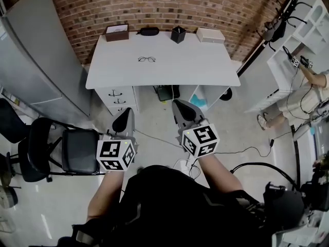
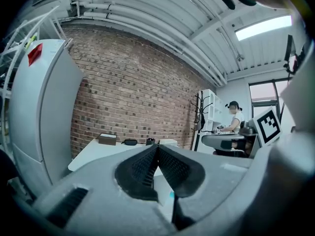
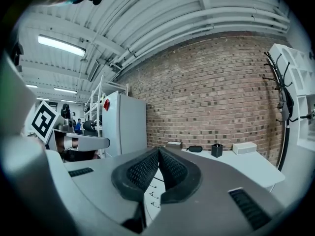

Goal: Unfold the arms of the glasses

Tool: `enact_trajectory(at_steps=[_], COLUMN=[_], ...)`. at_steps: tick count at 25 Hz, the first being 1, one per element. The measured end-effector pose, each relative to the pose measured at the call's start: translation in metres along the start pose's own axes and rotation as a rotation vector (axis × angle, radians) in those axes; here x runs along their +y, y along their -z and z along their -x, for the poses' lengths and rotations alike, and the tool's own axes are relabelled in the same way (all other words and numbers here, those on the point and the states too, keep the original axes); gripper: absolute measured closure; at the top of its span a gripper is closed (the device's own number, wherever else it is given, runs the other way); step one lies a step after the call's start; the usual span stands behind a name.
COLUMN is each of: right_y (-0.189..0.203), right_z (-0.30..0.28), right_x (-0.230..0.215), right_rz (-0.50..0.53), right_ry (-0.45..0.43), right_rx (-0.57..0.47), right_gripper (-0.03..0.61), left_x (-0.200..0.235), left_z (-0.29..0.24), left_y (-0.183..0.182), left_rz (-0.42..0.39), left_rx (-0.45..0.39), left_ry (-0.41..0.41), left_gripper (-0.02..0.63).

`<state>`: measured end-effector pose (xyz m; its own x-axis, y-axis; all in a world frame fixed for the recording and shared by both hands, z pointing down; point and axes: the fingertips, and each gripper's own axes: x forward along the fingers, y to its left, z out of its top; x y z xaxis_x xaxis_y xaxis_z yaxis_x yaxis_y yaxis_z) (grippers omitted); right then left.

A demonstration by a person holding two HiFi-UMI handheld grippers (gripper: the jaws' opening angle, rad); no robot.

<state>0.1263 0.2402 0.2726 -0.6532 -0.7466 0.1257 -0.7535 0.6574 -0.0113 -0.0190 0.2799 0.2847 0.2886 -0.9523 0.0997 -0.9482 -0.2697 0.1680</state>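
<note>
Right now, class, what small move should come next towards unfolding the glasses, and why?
Probably step closer to the desk: the glasses lie untouched on it, while the left gripper and right gripper are shut, empty and well short of it.

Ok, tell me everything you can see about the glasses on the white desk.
The glasses are a thin, dark-rimmed pair with two roundish clear lenses joined by a slim bridge. They lie on the white desk, a little left of its middle, with the lenses side by side along the desk's width. Nothing touches them but the desk top. They are too small in the head view to tell whether the arms are folded or open.
</note>
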Motion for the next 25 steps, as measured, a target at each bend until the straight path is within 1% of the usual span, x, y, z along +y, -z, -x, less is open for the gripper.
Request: enact_trajectory(at_steps=[7, 12, 21, 25], right_y=[0.003, 0.003, 0.008, 0.007], right_z=[-0.010, -0.015, -0.032, -0.040], right_x=[0.014, 0.028, 0.049, 0.051], right_rz=[0.012, 0.049, 0.059, 0.066], right_ry=[0.031, 0.038, 0.086, 0.086], right_rx=[0.017, 0.040, 0.049, 0.057], right_gripper=[0.572, 0.572, 0.572, 0.572], left_x=[0.015, 0.029, 0.062, 0.068], left_z=[0.005, 0.005, 0.014, 0.012], left_y=[0.005, 0.003, 0.005, 0.003], left_rz=[0.017, 0.039, 0.053, 0.059], left_rx=[0.003, -0.014, -0.026, -0.027], left_ry=[0.037, 0.053, 0.086, 0.095], left_gripper=[0.604, 0.604, 0.604, 0.604])
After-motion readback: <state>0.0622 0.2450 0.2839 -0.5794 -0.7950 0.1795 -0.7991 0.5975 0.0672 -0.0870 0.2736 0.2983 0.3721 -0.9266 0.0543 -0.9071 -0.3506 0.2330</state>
